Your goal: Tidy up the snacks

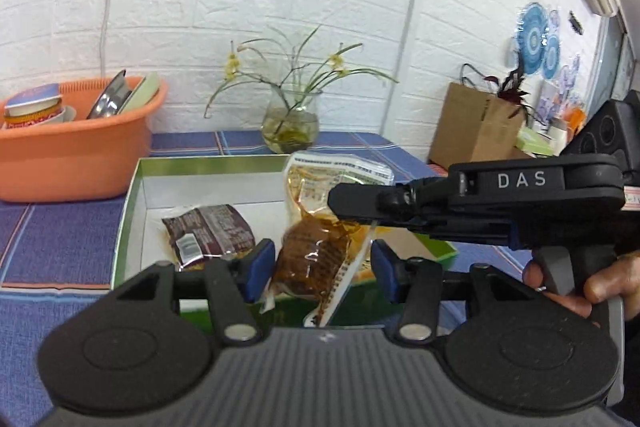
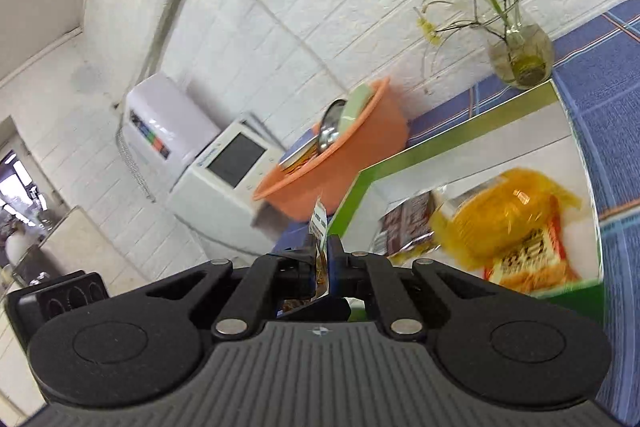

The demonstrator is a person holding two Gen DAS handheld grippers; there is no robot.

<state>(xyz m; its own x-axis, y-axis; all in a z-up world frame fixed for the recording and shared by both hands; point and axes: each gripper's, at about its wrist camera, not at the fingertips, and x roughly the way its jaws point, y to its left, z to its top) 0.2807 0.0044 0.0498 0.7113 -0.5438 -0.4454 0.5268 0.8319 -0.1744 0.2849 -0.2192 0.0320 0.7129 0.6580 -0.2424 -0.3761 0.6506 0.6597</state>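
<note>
Pinching the sealed edge of a clear orange-brown snack packet (image 1: 316,263), the right gripper (image 2: 324,255) had its fingers clamped shut on the film, probably to let the packet hang over the box. The left gripper (image 1: 320,267) flanked the packet, its blue-padded fingers part open, not pressing. Beyond, the green-rimmed white cardboard box (image 1: 200,163) on the blue checked bench (image 1: 60,227) already held a dark brown packet (image 1: 208,231) and a yellow packet (image 2: 516,219).
</note>
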